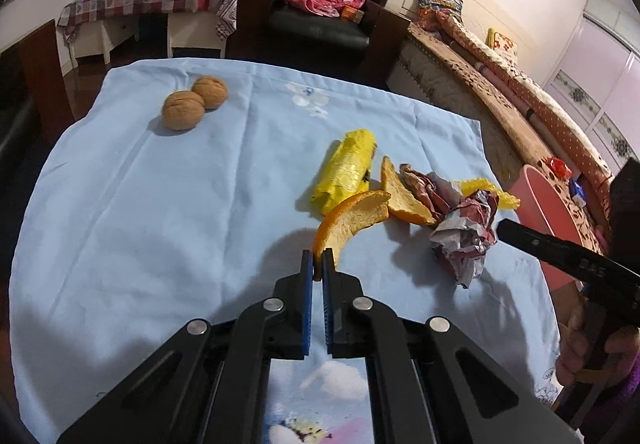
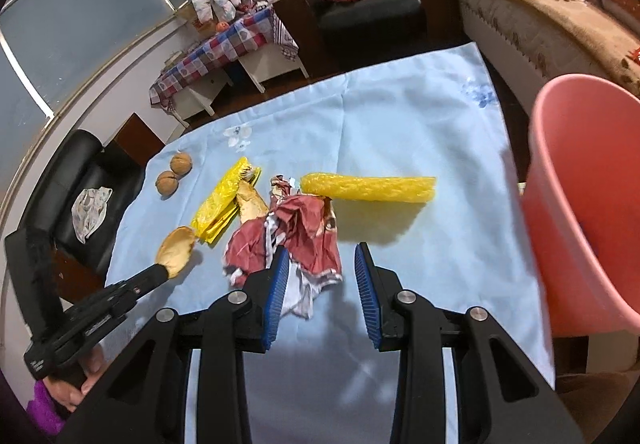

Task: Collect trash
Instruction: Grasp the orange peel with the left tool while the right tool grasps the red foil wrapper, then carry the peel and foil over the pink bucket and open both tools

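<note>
The left tongs [image 1: 317, 264] are closed on the near end of a curved orange peel [image 1: 352, 217], which is pinched between the blue pads. A second peel piece [image 1: 404, 195] is seen just beyond it on the blue-clothed table [image 1: 160, 224], beside a yellow plastic bag [image 1: 348, 167] and crumpled red-and-white paper [image 1: 464, 240]. The right tongs [image 2: 320, 264] are held partly open over that paper, with nothing gripped. A yellow foam net [image 2: 368, 187] lies further back. 2 walnuts [image 1: 194, 101] sit well apart. A pink bin [image 2: 584, 203] stands at the table's right edge.
</note>
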The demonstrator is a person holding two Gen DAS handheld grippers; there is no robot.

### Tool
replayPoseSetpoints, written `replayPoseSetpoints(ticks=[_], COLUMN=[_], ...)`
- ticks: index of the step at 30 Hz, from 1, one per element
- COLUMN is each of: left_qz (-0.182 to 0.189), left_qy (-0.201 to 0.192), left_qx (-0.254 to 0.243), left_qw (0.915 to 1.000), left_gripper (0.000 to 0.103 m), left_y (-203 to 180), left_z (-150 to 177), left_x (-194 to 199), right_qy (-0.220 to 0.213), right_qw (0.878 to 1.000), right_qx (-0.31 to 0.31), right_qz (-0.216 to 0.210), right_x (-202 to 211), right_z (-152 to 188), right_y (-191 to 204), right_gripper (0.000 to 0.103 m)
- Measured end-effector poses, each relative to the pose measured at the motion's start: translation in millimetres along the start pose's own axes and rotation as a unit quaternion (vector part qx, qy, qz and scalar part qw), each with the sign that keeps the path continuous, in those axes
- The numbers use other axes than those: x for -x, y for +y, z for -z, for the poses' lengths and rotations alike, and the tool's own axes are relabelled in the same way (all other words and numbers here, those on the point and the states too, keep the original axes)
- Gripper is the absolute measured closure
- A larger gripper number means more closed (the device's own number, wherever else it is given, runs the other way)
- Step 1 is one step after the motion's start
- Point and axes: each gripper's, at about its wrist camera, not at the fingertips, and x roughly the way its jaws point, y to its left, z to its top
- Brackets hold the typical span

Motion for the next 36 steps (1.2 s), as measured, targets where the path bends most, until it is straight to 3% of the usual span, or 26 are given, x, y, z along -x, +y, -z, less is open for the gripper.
replayPoseSetpoints(ticks=[7, 9, 12, 23, 36], left_qz=[0.016, 0.017, 0.021, 0.036, 0.07], left_qy=[-0.004, -0.005, -0.01, -0.029, -0.048], left_qx=[0.016, 0.016, 0.016, 0.0, -0.066], left_qw=[0.9997, 0.9997, 0.9996, 0.9989, 0.9942], left_gripper=[0.099, 0.099, 0.099, 0.099, 0.099], left_y=[8, 8, 8, -7, -68], left_z=[0, 1, 2, -5, -17], left_x=[6, 7, 10, 32, 55], right_qy=[0.029, 0.019, 0.003, -0.053, -0.127], right_qw=[0.999, 0.999, 0.999, 0.995, 0.989], right_qx=[0.029, 0.037, 0.055, 0.084, 0.044], right_qz=[0.004, -0.003, -0.001, -0.002, 0.058], right_x=[-21, -17, -7, 47, 113], right_z=[2, 5, 8, 13, 14], right_y=[13, 18, 27, 43, -3], right_gripper=[0.069, 0.083, 0.086, 0.087, 0.087])
